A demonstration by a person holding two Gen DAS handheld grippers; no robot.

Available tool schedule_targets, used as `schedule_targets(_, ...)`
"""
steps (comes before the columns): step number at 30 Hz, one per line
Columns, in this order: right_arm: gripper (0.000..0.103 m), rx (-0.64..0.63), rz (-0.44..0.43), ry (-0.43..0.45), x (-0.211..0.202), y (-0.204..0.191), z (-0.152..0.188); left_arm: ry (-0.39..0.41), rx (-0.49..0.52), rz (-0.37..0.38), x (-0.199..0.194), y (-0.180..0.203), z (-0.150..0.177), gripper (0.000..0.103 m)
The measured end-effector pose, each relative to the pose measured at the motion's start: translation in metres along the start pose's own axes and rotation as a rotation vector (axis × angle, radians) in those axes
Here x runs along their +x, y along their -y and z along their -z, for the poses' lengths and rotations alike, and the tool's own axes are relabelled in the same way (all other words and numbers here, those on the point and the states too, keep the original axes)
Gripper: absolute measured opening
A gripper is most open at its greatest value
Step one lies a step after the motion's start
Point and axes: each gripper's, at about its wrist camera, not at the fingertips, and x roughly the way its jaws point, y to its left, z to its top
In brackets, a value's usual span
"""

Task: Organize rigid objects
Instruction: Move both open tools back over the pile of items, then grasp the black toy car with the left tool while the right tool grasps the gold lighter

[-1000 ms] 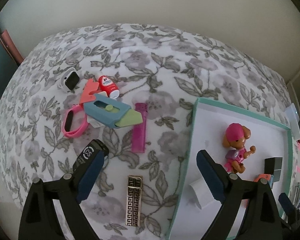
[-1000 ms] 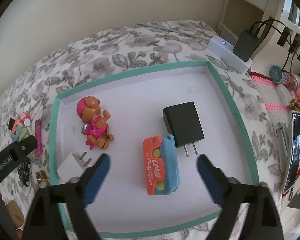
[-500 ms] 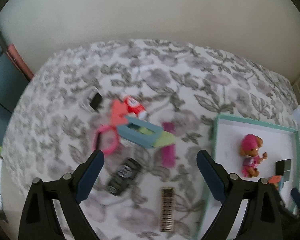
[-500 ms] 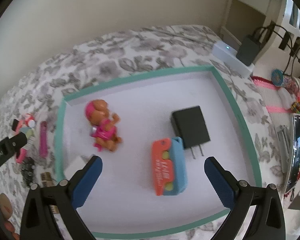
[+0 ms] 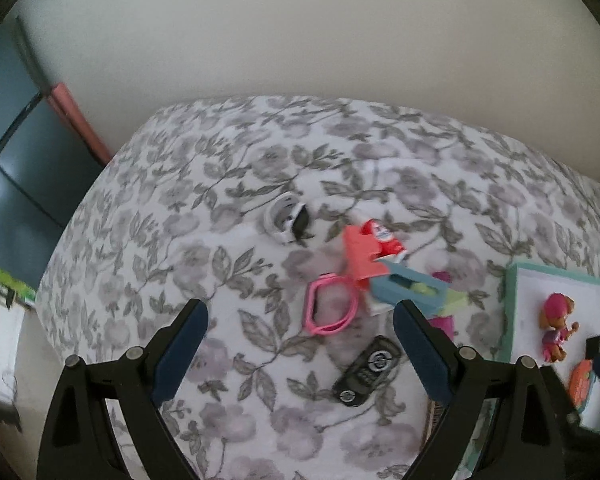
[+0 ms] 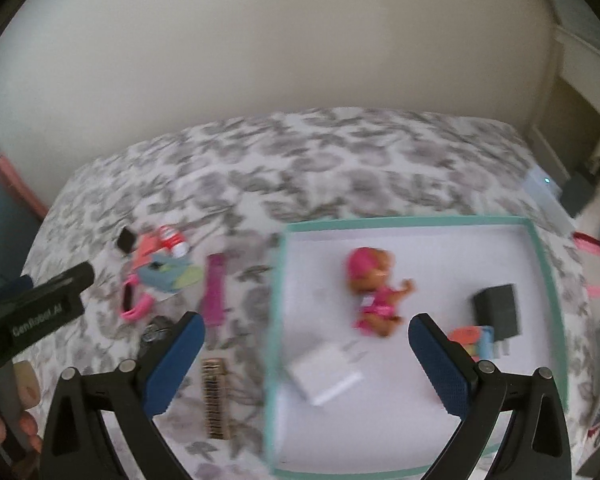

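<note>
The left gripper hangs above the floral bedspread with its two blue-padded fingers spread wide — nothing sits between them and they touch nothing. Below and just ahead of its right finger lies a black car key fob, flat on the cloth. Beyond it is a loose cluster: a pink wristband, a coral-and-blue toy piece with a small red-and-white bottle touching its far end, and a white smartwatch a little apart on the far side.

The right gripper is likewise wide open and empty, its left finger over the bedspread and its right finger over the teal-rimmed white tray. Inside the tray lie a pink pup figurine, a white charger, a black charger, and an orange-and-blue case just beside the black one. Outside the tray's left wall a magenta comb and a gold patterned bar rest on the cloth — the view here is blurred, so finer detail cannot be told.
</note>
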Motion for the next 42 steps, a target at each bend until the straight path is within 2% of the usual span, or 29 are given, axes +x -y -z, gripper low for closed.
schedule_targets(7, 0.103, -0.08, -0.068, -0.073, 0.023, -0.043, 0.011, -0.082, -0.033, 0.007, 0.028, -0.008, 0.011, 0.094)
schedule_targets(12, 0.1, -0.126, -0.07, -0.139, 0.041, -0.056, 0.024, -0.177, -0.022, 0.047, 0.052, 0.004, 0.022, 0.094)
schedule_targets(18, 0.088, -0.123, -0.104, -0.215, 0.057, -0.058, 0.036, -0.225, 0.052, 0.096, 0.069, 0.024, 0.029, 0.094)
schedule_targets(21, 0.082, -0.132, -0.106, -0.236, 0.061, -0.059, 0.041, -0.277, 0.043, 0.15, 0.083, 0.025, 0.036, 0.094)
schedule_targets(24, 0.072, -0.139, -0.108, -0.255, 0.066, -0.06, 0.043, -0.305, 0.051, 0.123, 0.092, 0.022, 0.041, 0.094)
schedule_targets(28, 0.055, -0.146, -0.109, -0.29, 0.074, -0.064, 0.048, -0.31, 0.049, 0.142, 0.094, 0.021, 0.042, 0.094)
schedule_targets(30, 0.053, -0.161, -0.101, -0.304, 0.077, -0.066, 0.051, -0.311, 0.056, 0.14, 0.094, 0.022, 0.043, 0.093)
schedule_targets(32, 0.047, -0.173, -0.098, -0.317, 0.08, -0.069, 0.054, -0.308, 0.078, 0.145, 0.096, 0.026, 0.042, 0.089)
schedule_targets(36, 0.043, -0.189, -0.081, -0.345, 0.089, -0.071, 0.06, -0.326, 0.096, 0.163, 0.105, 0.034, 0.044, 0.079)
schedule_targets(40, 0.038, -0.203, -0.065, -0.344, 0.09, -0.072, 0.062, -0.342, 0.086, 0.225, 0.108, 0.038, 0.045, 0.059)
schedule_targets(42, 0.038, -0.204, -0.065, -0.342, 0.091, -0.072, 0.062, -0.346, 0.101, 0.231, 0.108, 0.044, 0.047, 0.053)
